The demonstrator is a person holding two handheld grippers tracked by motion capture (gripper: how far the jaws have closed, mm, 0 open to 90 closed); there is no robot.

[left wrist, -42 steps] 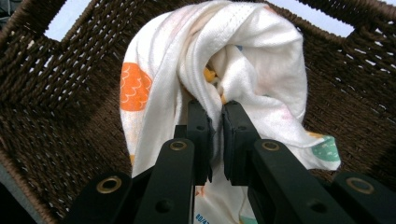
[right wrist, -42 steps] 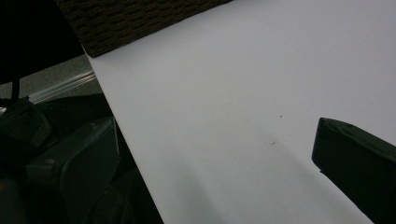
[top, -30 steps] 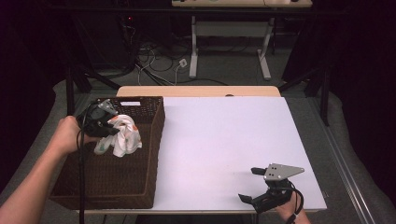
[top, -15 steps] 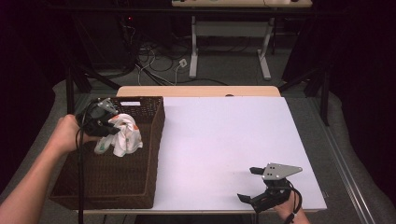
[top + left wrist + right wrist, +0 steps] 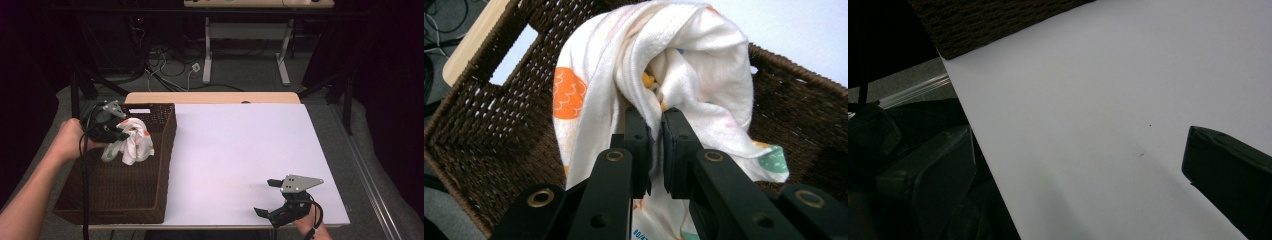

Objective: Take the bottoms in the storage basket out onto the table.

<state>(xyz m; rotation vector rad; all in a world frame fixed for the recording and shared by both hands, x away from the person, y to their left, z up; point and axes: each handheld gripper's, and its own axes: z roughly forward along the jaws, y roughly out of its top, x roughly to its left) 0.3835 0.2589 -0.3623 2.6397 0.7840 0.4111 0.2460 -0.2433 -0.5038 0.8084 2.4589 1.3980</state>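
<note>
My left claw (image 5: 655,135) pinches a white patterned cloth (image 5: 674,65) above the brown wicker basket (image 5: 150,190). My right claw (image 5: 272,197) rests spread on the white tabletop (image 5: 240,150). Dark room, cables on floor.

Basket (image 5: 150,200) at table's (image 5: 240,150) left edge, cloth (image 5: 131,145) above its interior

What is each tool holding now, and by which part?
The left tool pinches a bunched fold of the white printed cloth over the basket. The right tool holds nothing.
</note>
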